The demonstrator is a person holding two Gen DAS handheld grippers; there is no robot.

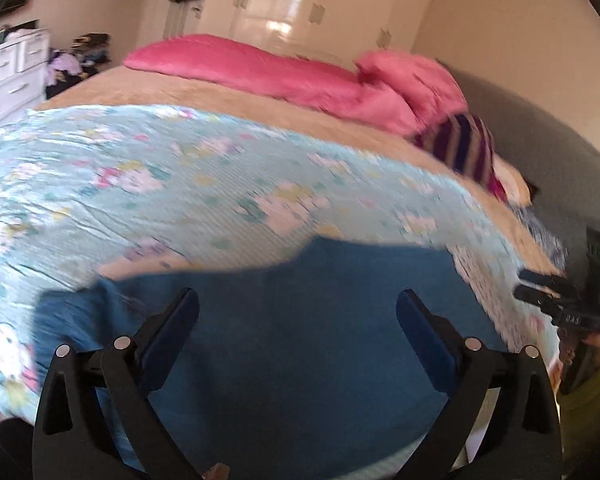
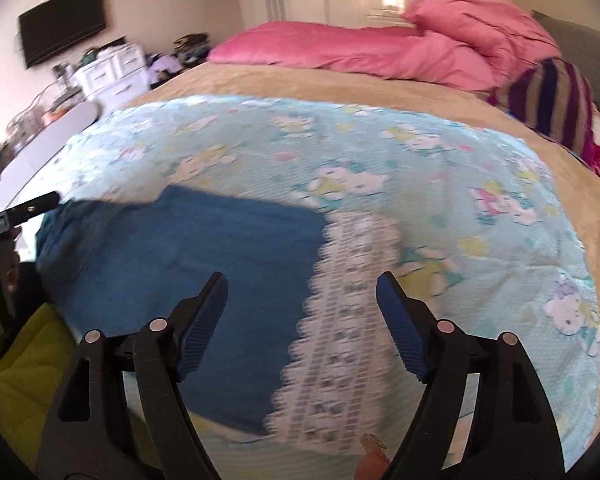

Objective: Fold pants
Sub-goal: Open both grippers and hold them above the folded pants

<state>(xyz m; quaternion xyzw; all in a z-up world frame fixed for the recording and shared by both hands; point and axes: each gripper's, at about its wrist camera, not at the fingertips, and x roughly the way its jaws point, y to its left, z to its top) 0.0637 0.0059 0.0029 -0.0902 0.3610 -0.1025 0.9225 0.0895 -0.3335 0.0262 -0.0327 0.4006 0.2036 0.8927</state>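
Observation:
Blue pants [image 1: 300, 320] lie flat in a folded block on a light blue flowered bedspread [image 1: 160, 184] at the near edge of the bed. They also show in the right wrist view [image 2: 204, 264], with a white lace-patterned band [image 2: 340, 320] along their right edge. My left gripper [image 1: 298, 300] is open and empty, hovering over the pants. My right gripper [image 2: 302, 284] is open and empty, above the pants' right edge and the lace band. The right gripper also shows at the right edge of the left wrist view [image 1: 540, 286]. Both views are motion blurred.
A pink duvet [image 1: 284, 68] and a striped purple cushion [image 1: 464, 148] lie at the far side of the bed on a tan blanket [image 2: 340, 80]. White drawers [image 1: 16, 68] and a wall TV [image 2: 62, 26] stand to the left. Yellow-green clothing [image 2: 24, 368] is near the bed's edge.

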